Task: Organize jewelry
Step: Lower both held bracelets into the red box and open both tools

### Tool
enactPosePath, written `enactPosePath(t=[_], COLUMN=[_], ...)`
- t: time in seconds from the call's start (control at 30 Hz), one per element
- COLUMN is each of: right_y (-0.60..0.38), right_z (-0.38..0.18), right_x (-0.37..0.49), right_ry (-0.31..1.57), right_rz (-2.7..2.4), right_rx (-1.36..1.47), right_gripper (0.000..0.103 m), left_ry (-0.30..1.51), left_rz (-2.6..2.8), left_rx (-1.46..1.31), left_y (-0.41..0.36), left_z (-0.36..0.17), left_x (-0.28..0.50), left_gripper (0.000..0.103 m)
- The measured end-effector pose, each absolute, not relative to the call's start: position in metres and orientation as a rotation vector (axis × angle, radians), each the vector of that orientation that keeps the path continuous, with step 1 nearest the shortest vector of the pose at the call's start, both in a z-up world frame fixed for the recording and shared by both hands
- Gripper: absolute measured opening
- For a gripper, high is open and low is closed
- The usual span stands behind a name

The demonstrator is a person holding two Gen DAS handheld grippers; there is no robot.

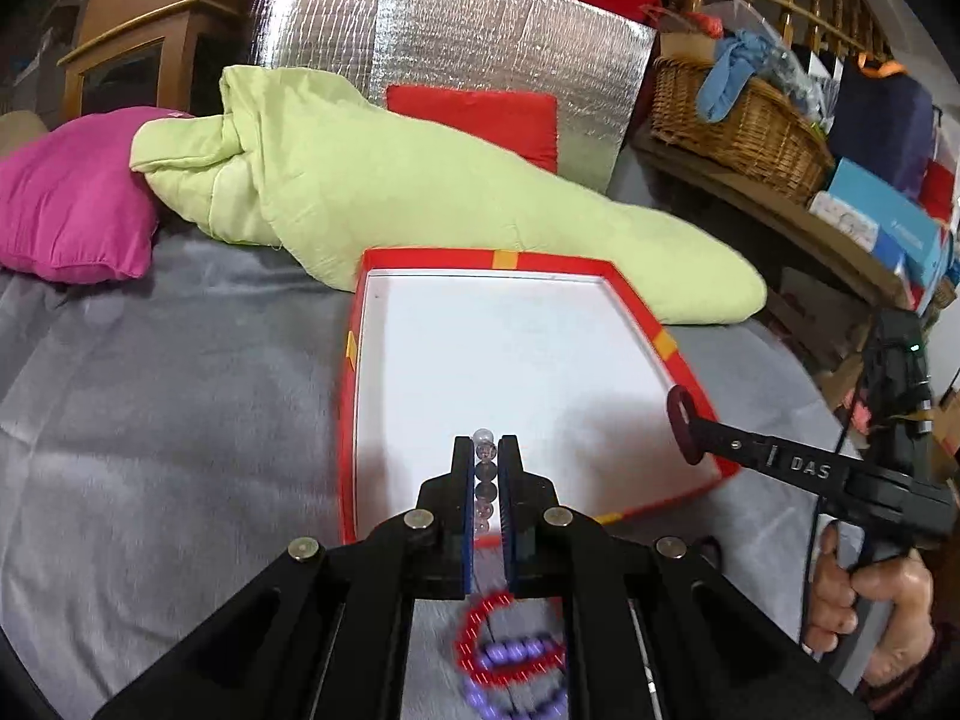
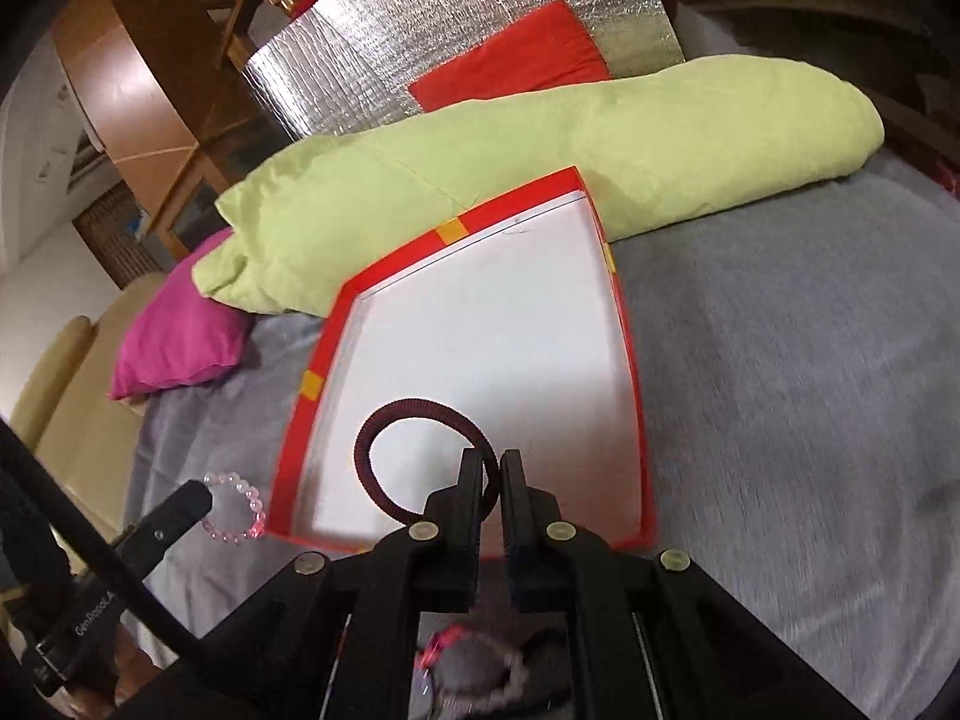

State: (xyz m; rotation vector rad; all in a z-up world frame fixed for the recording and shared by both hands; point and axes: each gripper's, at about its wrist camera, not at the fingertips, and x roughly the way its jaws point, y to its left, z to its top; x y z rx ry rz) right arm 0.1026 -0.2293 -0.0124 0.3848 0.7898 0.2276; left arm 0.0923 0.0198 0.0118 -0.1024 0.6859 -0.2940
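A red box (image 1: 672, 354) with a white inside lies open on the grey blanket; it also shows in the right wrist view (image 2: 636, 384). My left gripper (image 1: 485, 450) is shut on a clear pink bead bracelet (image 1: 483, 480), held over the box's near edge; the bracelet shows as a ring in the right wrist view (image 2: 237, 507). My right gripper (image 2: 491, 462) is shut on a dark maroon hair band (image 2: 414, 462), held over the box's near part; the band also shows in the left wrist view (image 1: 684, 423). Below my left gripper lie a red bracelet (image 1: 480, 642) and a purple bead bracelet (image 1: 516, 654), blurred.
A light green folded duvet (image 1: 420, 192) lies behind the box, with a magenta pillow (image 1: 72, 210) at the left and a red cushion (image 1: 480, 114) against silver foil. A wicker basket (image 1: 738, 126) stands on a shelf at the right. Blurred jewelry (image 2: 474, 666) lies under my right gripper.
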Motion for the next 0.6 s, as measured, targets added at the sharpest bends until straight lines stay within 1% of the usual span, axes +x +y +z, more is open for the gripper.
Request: enactPosePath(t=[0.2,0.23,0.27,0.4,0.43,0.47,0.6], right_y=[-0.228,-0.228,-0.229,-0.232,-0.233,-0.235,-0.243], right_z=[-0.026,-0.027,-0.028,-0.031,-0.030,-0.030,-0.031], right_x=[0.120,0.121,0.122,0.125,0.124,0.123,0.121], right_ry=[0.816,0.820,0.825,0.843,0.841,0.840,0.862], right_rz=[0.179,0.174,0.164,0.159,0.156,0.154,0.135], right_rx=[0.374,0.373,0.373,0.378,0.377,0.376,0.385], right_gripper=[0.007,0.010,0.010,0.011,0.013,0.014,0.015], left_ry=[0.735,0.743,0.749,0.779,0.793,0.816,0.883], left_rz=[-0.273,-0.267,-0.249,-0.234,-0.231,-0.222,-0.212], left_rx=[-0.109,-0.102,-0.085,-0.053,-0.047,-0.040,-0.052], left_y=[0.014,0.013,0.011,0.007,0.007,0.007,0.009], left_z=[-0.009,-0.012,-0.015,-0.022,-0.024,-0.026,-0.038], left_x=[0.118,0.119,0.121,0.121,0.122,0.122,0.123], left_gripper=[0.008,0.008,0.008,0.017,0.024,0.029,0.029])
